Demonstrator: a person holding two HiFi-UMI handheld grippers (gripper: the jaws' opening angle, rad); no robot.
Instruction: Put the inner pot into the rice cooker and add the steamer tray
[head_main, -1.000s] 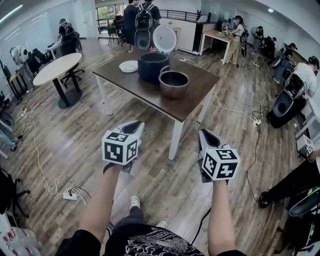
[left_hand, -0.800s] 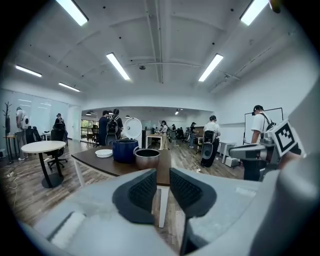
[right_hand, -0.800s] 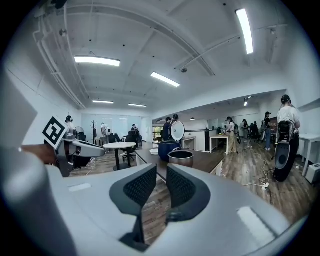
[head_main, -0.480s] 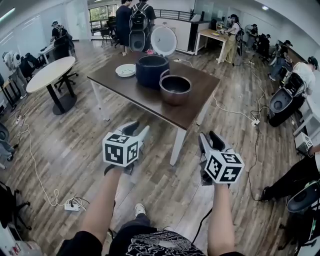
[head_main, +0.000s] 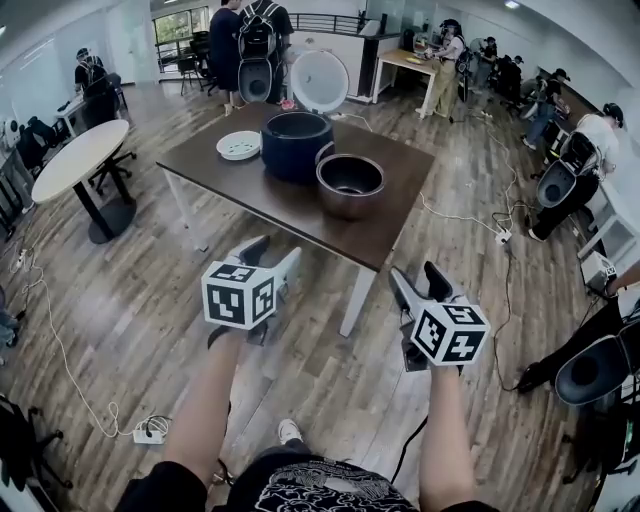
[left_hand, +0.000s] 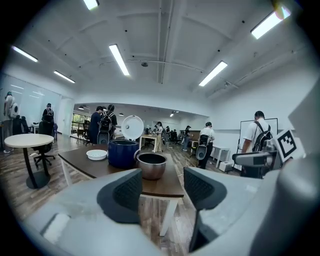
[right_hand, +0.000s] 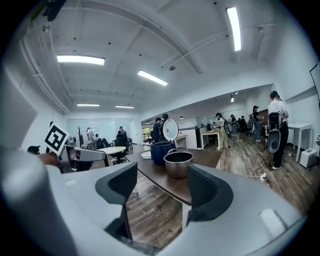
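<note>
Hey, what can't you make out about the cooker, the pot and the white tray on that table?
Rice cooker, inside: dark and small in the head view; its own wall hides it in both gripper views.
Inner pot, inside: its rim hides it in both gripper views.
Steamer tray, holes: too small in every view.

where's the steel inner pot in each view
Head view: inner pot upper middle, slightly right of centre.
Left gripper view: inner pot just left of centre.
Right gripper view: inner pot just right of centre.
Shared landmark: blue rice cooker, white lid up, to its left in every view.
</note>
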